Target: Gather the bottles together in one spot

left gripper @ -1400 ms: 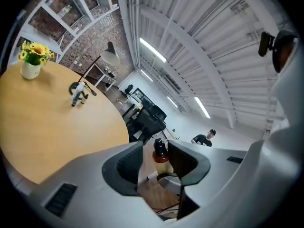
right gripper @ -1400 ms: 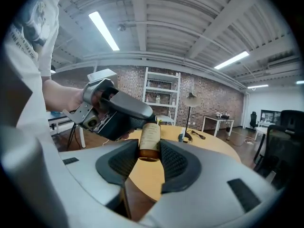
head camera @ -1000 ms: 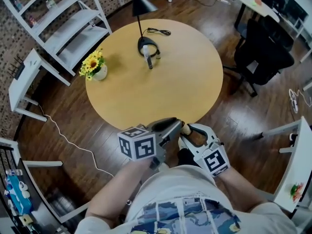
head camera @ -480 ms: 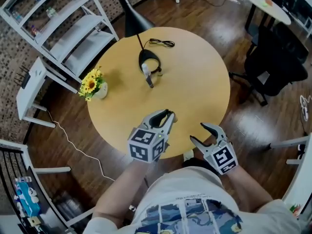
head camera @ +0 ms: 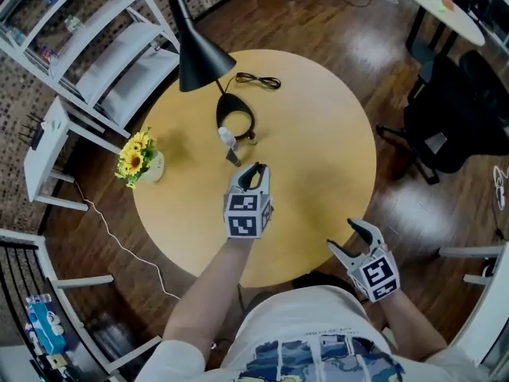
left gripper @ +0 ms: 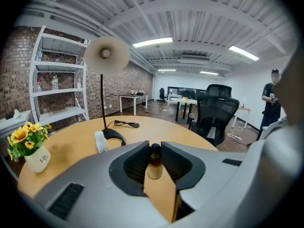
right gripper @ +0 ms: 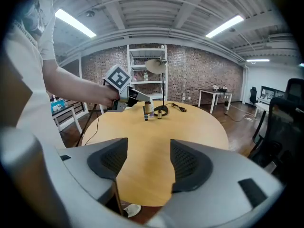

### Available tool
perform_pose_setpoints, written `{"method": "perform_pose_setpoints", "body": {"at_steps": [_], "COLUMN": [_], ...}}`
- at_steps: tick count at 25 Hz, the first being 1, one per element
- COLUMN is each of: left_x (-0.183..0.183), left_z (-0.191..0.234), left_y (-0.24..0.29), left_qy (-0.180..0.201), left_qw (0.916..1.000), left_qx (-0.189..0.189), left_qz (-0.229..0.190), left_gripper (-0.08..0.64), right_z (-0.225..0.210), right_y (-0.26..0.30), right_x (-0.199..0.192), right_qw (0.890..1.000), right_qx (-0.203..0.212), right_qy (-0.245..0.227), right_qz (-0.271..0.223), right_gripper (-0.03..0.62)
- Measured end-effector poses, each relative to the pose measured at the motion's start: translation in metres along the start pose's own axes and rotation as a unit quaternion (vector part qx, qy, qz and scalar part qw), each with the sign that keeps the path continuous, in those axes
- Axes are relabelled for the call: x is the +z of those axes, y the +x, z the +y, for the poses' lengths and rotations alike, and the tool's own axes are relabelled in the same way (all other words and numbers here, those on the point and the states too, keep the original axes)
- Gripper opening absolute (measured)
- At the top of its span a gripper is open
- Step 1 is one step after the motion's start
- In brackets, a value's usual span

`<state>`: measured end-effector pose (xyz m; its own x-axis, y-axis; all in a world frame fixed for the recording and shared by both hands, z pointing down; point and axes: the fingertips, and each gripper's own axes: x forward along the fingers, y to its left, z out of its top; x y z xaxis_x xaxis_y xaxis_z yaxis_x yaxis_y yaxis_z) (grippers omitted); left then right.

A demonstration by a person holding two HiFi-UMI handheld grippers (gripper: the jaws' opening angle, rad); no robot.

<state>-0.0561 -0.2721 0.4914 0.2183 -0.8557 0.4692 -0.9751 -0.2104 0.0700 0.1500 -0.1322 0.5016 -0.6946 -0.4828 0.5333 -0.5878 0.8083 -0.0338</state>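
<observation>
My left gripper (head camera: 254, 171) reaches over the round wooden table (head camera: 326, 126), shut on a small amber bottle with a dark cap (left gripper: 154, 162), held upright. The jaws hide this bottle in the head view. Just beyond it, beside the lamp base (head camera: 236, 118), stand a clear white bottle (head camera: 227, 137) and a slim dark bottle (head camera: 233, 156). The right gripper view adds another small brown bottle (right gripper: 159, 114) there. My right gripper (head camera: 344, 238) hangs off the table's near edge, its jaws opening with nothing between them.
A black desk lamp (head camera: 199, 52) leans over the far left of the table, its cable (head camera: 258, 79) behind it. A pot of yellow flowers (head camera: 137, 157) sits at the left edge. White shelving (head camera: 95, 38) stands far left, a black office chair (head camera: 457, 110) to the right.
My left gripper has moved from my body out over the table towards the lamp base. My right gripper has opened and drifted right, off the table's near edge.
</observation>
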Motion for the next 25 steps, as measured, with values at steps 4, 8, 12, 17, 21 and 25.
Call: {"method": "perform_pose_setpoints", "body": {"at_steps": [4, 8, 12, 17, 21, 25], "left_x": [-0.010, -0.022, -0.038, -0.053, -0.063, -0.065], "left_z": [0.032, 0.057, 0.075, 0.077, 0.078, 0.081], "left_y": [0.047, 0.084, 0.112, 0.124, 0.127, 0.128], "left_qy": [-0.005, -0.007, -0.018, -0.021, -0.022, -0.014], "left_qw": [0.9988, 0.9967, 0.9947, 0.9942, 0.9941, 0.9945], "left_qx": [0.048, 0.080, 0.097, 0.099, 0.100, 0.098], "left_qz": [0.008, 0.013, 0.027, 0.034, 0.036, 0.033], "left_gripper": [0.077, 0.077, 0.077, 0.077, 0.077, 0.079], "right_z": [-0.027, -0.044, -0.057, -0.064, -0.060, -0.058], "right_y": [0.003, 0.004, 0.005, 0.006, 0.009, 0.009], "right_x": [-0.013, -0.022, -0.030, -0.039, -0.039, -0.036], "right_qw": [1.000, 0.999, 0.999, 0.998, 0.998, 0.998], "right_qx": [-0.001, -0.001, -0.004, -0.007, -0.002, -0.002], "right_qy": [0.010, 0.015, 0.019, 0.030, 0.029, 0.025], "right_qz": [0.019, 0.032, 0.046, 0.057, 0.058, 0.059], "right_gripper": [0.305, 0.305, 0.305, 0.305, 0.305, 0.305]}}
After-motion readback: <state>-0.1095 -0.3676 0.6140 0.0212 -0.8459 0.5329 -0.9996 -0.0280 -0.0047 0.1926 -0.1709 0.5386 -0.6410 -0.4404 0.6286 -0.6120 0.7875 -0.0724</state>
